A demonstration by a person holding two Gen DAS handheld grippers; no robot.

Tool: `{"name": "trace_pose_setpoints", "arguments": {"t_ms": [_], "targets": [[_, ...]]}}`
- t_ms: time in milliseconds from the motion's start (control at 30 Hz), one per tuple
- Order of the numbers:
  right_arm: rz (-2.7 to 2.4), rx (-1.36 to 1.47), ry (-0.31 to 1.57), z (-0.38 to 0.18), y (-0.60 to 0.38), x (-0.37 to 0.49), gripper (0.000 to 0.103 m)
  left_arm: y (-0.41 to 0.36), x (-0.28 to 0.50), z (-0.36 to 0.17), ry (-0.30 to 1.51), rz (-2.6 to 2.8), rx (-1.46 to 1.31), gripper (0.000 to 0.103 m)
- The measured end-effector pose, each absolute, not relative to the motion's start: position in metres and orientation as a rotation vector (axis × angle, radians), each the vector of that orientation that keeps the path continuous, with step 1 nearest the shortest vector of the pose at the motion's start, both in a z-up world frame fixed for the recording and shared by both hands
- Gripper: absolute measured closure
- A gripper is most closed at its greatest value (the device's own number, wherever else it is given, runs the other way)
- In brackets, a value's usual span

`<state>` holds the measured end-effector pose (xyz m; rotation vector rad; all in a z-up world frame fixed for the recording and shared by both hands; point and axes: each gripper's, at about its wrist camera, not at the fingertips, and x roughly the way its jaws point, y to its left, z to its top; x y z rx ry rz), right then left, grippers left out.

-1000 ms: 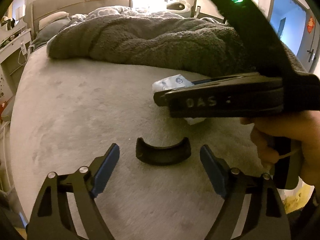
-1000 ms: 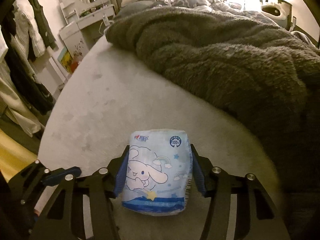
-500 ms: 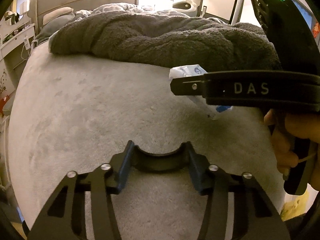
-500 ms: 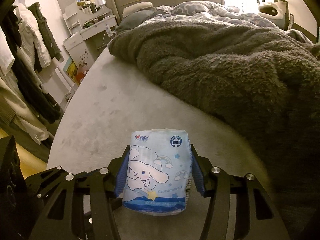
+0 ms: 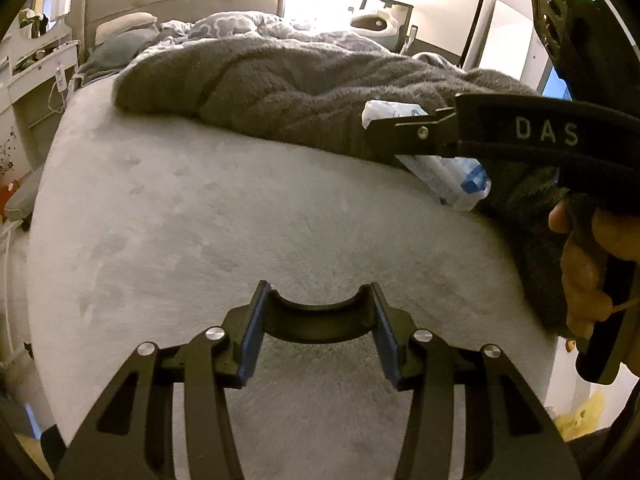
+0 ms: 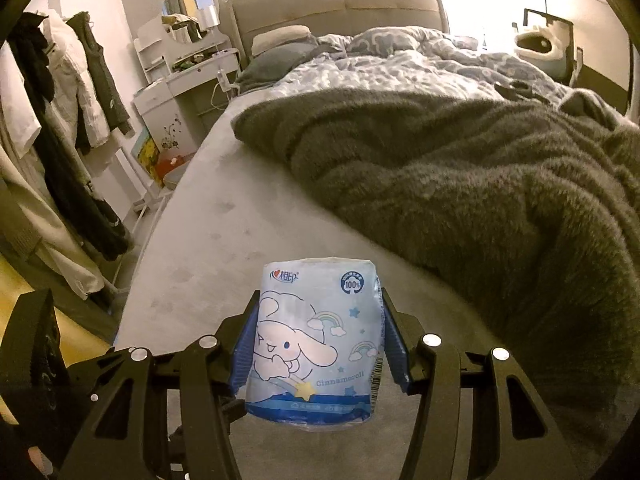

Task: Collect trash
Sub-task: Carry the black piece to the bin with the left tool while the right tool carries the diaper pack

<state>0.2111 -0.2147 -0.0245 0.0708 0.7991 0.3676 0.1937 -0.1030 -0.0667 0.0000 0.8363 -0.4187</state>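
In the left wrist view, my left gripper (image 5: pixel 319 308) is shut on a black curved plastic piece (image 5: pixel 320 326), its blue pads pressing on both ends just over the grey bed cover (image 5: pixel 180 220). My right gripper (image 6: pixel 318 320) is shut on a light blue tissue pack (image 6: pixel 316 340) printed with a cartoon dog, held above the cover. The left wrist view shows that right gripper (image 5: pixel 384 136) from the side at the right, with the tissue pack (image 5: pixel 444 180) hanging from it and a hand (image 5: pixel 580 276) on its handle.
A dark fluffy blanket (image 6: pixel 460 184) lies bunched across the bed, with a patterned duvet (image 6: pixel 400 68) and pillows behind it. Clothes (image 6: pixel 60 120) hang at the left beside a white dresser with a round mirror (image 6: pixel 188 72). The bed's edge drops off at the left.
The left jaws closed from wide open onto the black curved piece. The right gripper rose with the tissue pack, lifting it off the bed cover.
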Motion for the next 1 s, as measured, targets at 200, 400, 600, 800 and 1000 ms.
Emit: {"name": "trace_pose_setpoints", "arguments": {"t_ms": [200,400,600,800,1000], "targets": [[0.369,0.033,0.769,-0.005,-0.197,0.202,0.048,-0.087,0.183,-0.049,0.811,-0.404,-0.021,0.052],[0.375,0.013,0.728,0.013,-0.180,0.191,0.048,-0.055,0.175,-0.033,0.790,-0.360,-0.059,0.052],[0.390,-0.001,0.711,0.017,-0.160,0.179,0.048,-0.015,0.161,-0.021,0.769,-0.290,-0.088,0.052],[0.390,0.013,0.723,0.007,-0.144,0.159,0.047,0.022,0.149,-0.012,0.731,-0.198,-0.066,0.052],[0.407,-0.011,0.737,-0.005,-0.121,0.135,0.048,0.064,0.132,-0.018,0.764,-0.118,-0.090,0.052]]}}
